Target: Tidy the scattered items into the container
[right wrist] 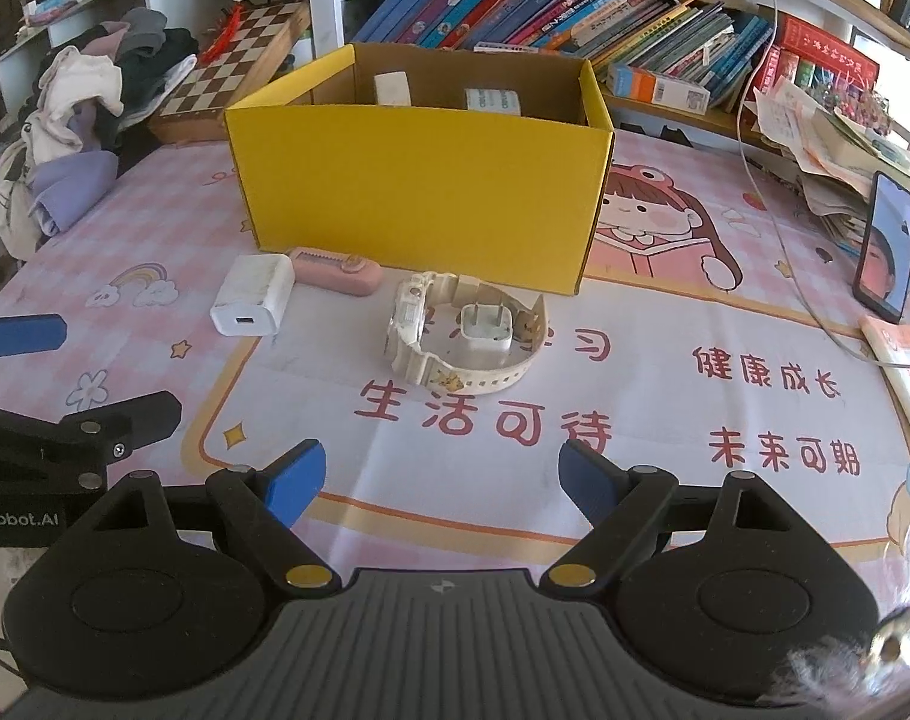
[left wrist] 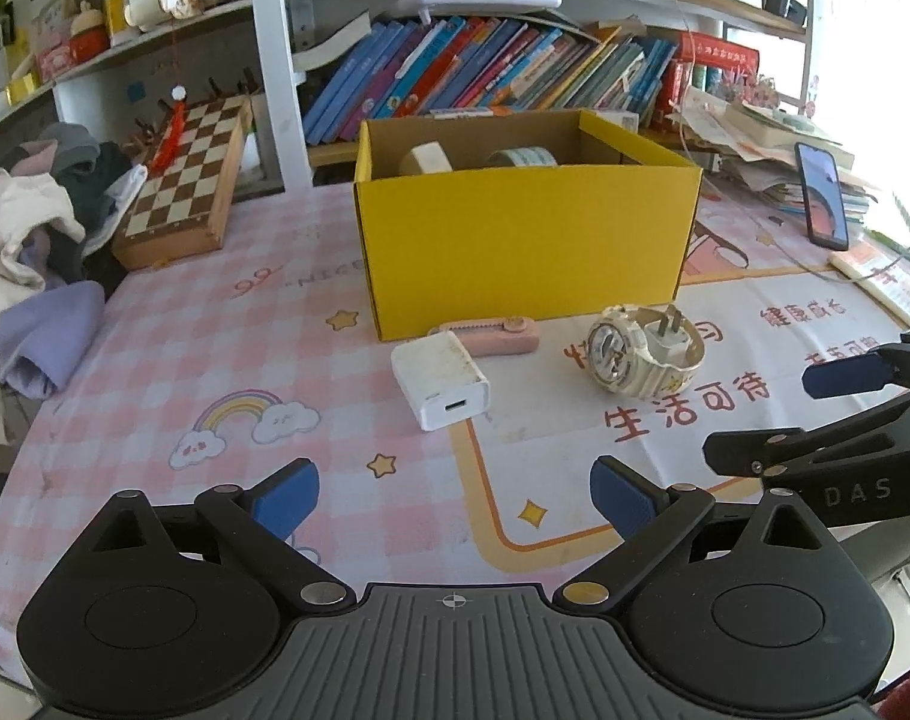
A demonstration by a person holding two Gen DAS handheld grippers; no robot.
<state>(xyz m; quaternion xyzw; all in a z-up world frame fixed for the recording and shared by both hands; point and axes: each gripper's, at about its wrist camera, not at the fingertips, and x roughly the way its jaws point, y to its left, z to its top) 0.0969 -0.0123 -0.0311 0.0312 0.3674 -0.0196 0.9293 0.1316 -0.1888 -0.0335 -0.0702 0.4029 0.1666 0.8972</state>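
Observation:
A yellow cardboard box (left wrist: 523,240) (right wrist: 419,186) stands open on the table with two tape rolls (left wrist: 523,157) (right wrist: 492,101) inside. In front of it lie a white charger block (left wrist: 441,380) (right wrist: 252,295), a pink utility knife (left wrist: 490,337) (right wrist: 335,270) and a cream wristwatch (left wrist: 640,354) (right wrist: 455,339) curled around a small white plug (left wrist: 667,333) (right wrist: 484,329). My left gripper (left wrist: 455,501) is open and empty, short of the charger. My right gripper (right wrist: 443,480) is open and empty, short of the watch.
A chessboard box (left wrist: 182,180) and a heap of clothes (left wrist: 41,252) sit at the left. A propped phone (left wrist: 823,195) (right wrist: 886,246), a cable and stacked papers (right wrist: 838,138) crowd the right. Bookshelves (left wrist: 490,72) rise behind the box.

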